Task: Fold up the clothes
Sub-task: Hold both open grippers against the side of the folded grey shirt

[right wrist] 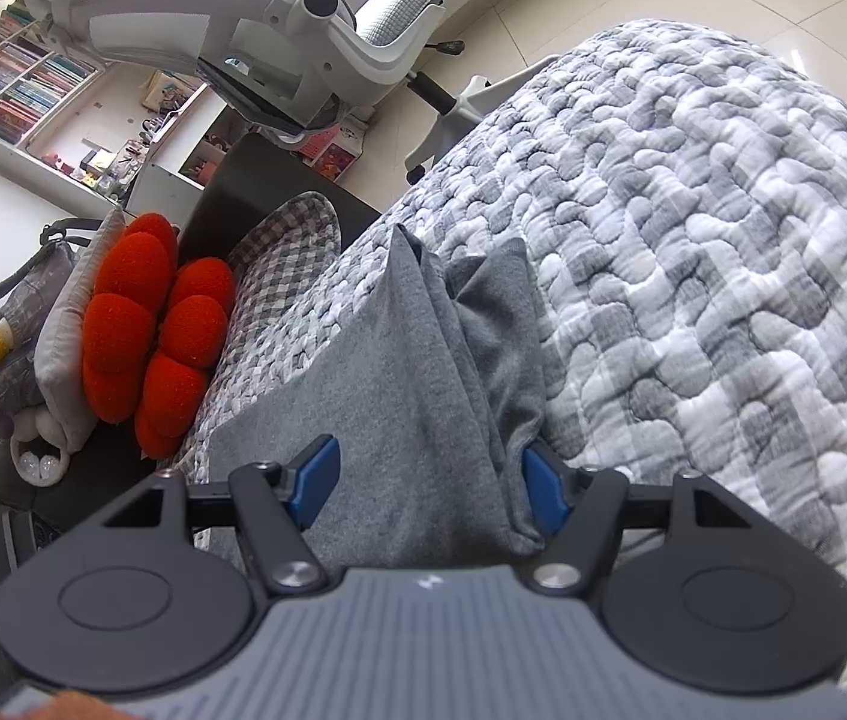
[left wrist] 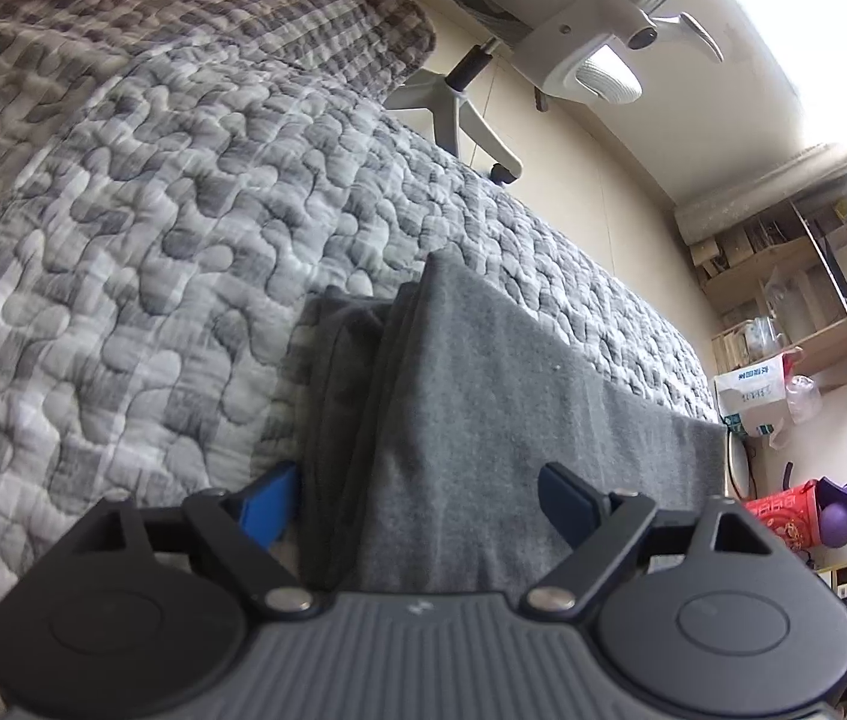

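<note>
A grey garment [left wrist: 483,390] lies folded lengthwise on the grey quilted bedspread [left wrist: 153,240], with a raised crease down its middle and a darker layer showing at its left edge. My left gripper [left wrist: 417,504] is open just above its near end, blue pads wide apart, and the cloth runs between them without being pinched. From the other side, the same garment [right wrist: 387,360] stretches away over the bedspread [right wrist: 693,240]. My right gripper [right wrist: 429,483] straddles that end, open. One pad is over the cloth and the other sits at its right edge.
A red flower-shaped cushion [right wrist: 147,330] and a checked pillow [right wrist: 285,264] sit at the head of the bed. A white office chair [right wrist: 279,18] stands on the tiled floor beside the bed. Shelves [left wrist: 801,300] and bags line the far wall.
</note>
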